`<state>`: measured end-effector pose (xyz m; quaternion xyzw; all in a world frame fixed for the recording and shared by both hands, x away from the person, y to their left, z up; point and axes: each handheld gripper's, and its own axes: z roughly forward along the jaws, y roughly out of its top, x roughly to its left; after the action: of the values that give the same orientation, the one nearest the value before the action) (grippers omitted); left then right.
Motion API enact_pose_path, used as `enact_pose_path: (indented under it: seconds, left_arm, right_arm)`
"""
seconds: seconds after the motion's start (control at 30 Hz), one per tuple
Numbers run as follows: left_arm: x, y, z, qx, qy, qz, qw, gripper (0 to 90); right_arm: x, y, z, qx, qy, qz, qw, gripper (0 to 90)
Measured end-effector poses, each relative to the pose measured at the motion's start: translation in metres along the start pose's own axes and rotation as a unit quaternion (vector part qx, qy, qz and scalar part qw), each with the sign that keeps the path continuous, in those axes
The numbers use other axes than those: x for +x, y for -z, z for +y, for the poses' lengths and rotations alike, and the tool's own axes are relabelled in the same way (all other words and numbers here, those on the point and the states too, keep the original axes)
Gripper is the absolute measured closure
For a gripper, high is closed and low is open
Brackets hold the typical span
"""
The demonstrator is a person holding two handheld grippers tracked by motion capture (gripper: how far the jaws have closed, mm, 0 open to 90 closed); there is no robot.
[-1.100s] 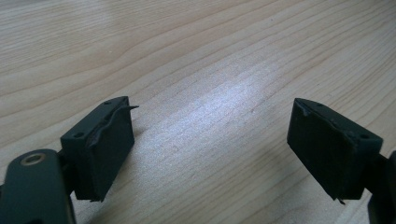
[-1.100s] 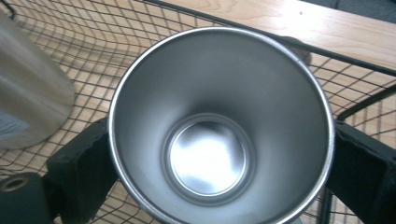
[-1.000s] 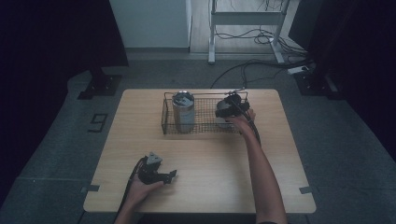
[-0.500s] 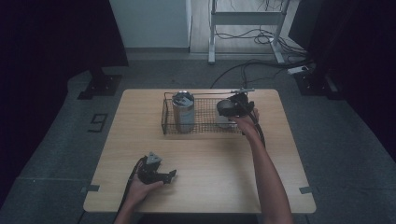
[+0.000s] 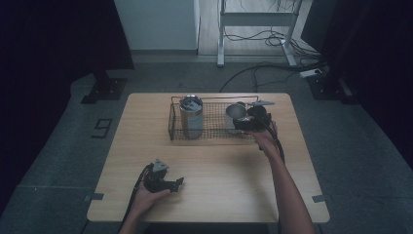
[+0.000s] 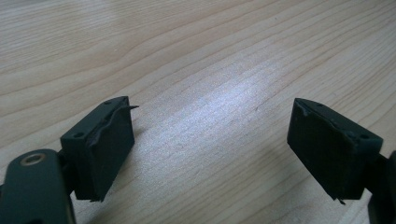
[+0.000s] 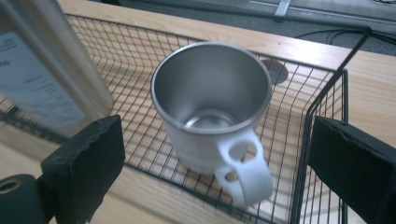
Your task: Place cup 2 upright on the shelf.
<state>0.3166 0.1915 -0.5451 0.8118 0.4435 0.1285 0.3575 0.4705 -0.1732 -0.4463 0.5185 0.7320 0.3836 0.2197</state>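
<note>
Right gripper view showed mug (image 7: 212,119) upright in wire basket (image 7: 322,98), near its right end, white handle (image 7: 243,170) turned toward camera. Sat between the two black jaws but ahead of them, not touched; jaws spread wide, nothing held. Handle probably left facing out so the rim or handle could be pinched from this side. Right gripper (image 5: 251,119) seen from high view just beside the mug (image 5: 234,116), at the basket's right end, angled in over the near wall, likely lined up for a grasp. Tall metal canister (image 7: 42,70) stood upright at the far-left of the same basket (image 5: 209,137), apart from the mug, with room left between. High view placed basket toward the back of the wooden table (image 5: 219,175). Left gripper (image 5: 165,181) rested low at the front-left of the table, well apart from basket and mug, seemingly parked out of the way. Left gripper view gave bare tabletop (image 6: 205,60) between wide-open jaws, nothing gripped.
</note>
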Motion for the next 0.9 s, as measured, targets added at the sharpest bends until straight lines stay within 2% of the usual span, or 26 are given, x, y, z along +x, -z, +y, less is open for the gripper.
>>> enact_pose_path:
  seconds: [0.03,0.37,0.53,0.57,0.6,0.67,0.7,0.9]
  left_arm:
    - [0.0,0.0,0.0,0.0,0.0,0.0,1.0,14.6]
    - [-0.001,-0.001,-0.001,-0.003,-0.004,0.004,1.0,14.6]
    - [-0.002,-0.001,-0.001,-0.005,-0.005,0.006,1.0,14.6]
    - [-0.002,-0.001,-0.001,-0.005,-0.005,0.006,1.0,14.6]
    - [-0.002,-0.001,-0.001,-0.006,-0.004,0.006,1.0,14.5]
    - [-0.001,-0.001,-0.001,-0.006,-0.004,0.005,1.0,14.6]
    - [-0.001,-0.001,-0.001,-0.006,-0.004,0.005,1.0,14.6]
    - [-0.001,-0.001,-0.001,-0.006,-0.004,0.005,1.0,14.6]
  right_arm:
    - [0.0,0.006,-0.006,-0.004,0.006,0.0,1.0,5.7]
    - [-0.006,0.028,-0.033,-0.02,0.004,0.011,0.9997,8.1]
    - [-0.005,0.044,-0.057,-0.035,0.002,0.024,0.9991,11.6]
    - [-0.005,0.044,-0.057,-0.035,0.002,0.024,0.9991,11.6]
    - [-0.004,0.049,-0.067,-0.038,-0.004,0.03,0.9988,12.7]
    - [-0.004,0.051,-0.071,-0.039,-0.005,0.032,0.9987,12.7]
    - [-0.003,0.055,-0.08,-0.043,-0.008,0.035,0.9984,12.9]
    - [0.0,0.064,-0.102,-0.046,-0.007,0.035,0.9983,13.0]
